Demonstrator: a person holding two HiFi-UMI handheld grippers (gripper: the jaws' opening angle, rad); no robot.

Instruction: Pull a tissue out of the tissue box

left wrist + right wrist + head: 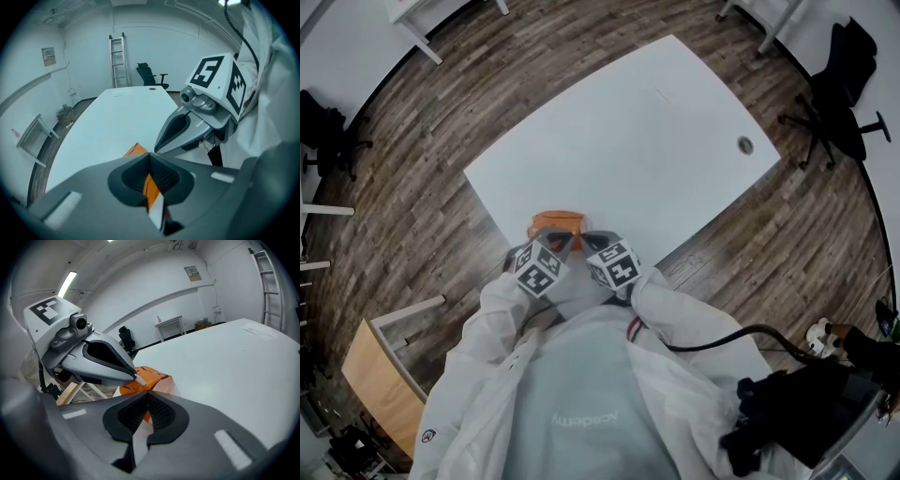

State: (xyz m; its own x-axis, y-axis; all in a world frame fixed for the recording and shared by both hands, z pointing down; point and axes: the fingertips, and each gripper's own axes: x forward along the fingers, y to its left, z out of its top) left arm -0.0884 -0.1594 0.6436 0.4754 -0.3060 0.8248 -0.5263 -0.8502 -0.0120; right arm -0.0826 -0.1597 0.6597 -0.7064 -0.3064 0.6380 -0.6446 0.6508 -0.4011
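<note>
An orange tissue box (555, 223) sits on the white table (628, 150) close to its near edge, right in front of me. Both grippers hover side by side just short of it. The left gripper (560, 243) is shut with nothing between its jaws; in the left gripper view its tips (149, 153) meet over the orange box (135, 150). The right gripper (598, 242) is also shut and holds nothing. In the right gripper view its tips (147, 393) sit just before the box (152, 377), with the left gripper (136, 377) reaching over the box's near side. No tissue shows clearly.
The table has a round cable hole (745, 144) at its far right. A black office chair (842, 84) stands beyond the right corner, and a wooden cabinet (380, 375) is at my lower left. A ladder (118, 61) leans against the far wall.
</note>
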